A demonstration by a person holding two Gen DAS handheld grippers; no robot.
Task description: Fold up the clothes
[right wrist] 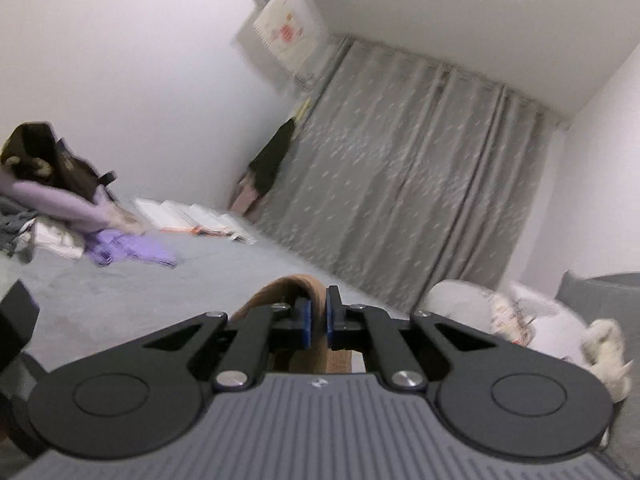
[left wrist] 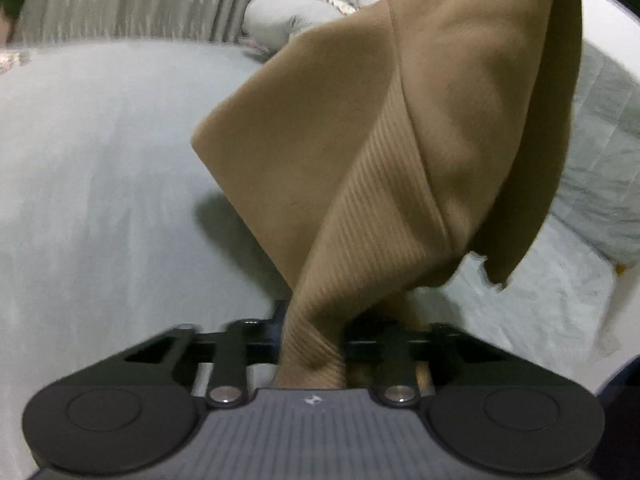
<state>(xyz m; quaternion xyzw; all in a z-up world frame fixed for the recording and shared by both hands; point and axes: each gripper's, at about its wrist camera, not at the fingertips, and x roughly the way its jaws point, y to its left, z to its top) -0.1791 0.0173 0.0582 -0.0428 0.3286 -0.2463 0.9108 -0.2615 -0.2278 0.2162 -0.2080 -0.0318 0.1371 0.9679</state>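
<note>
Both grippers, left (left wrist: 314,344) and right (right wrist: 318,322), pinch tan garment (left wrist: 400,120) edges above open bed (left wrist: 100,160).

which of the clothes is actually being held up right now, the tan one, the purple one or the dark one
The tan garment: both the left gripper and right gripper clamp it. The purple garment and dark garment lie ungripped on the bed.

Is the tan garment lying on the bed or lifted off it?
Lifted. The tan garment hangs above the grey bed, casting a shadow; the left gripper pinches its ribbed hem and the right gripper clamps another edge.
</note>
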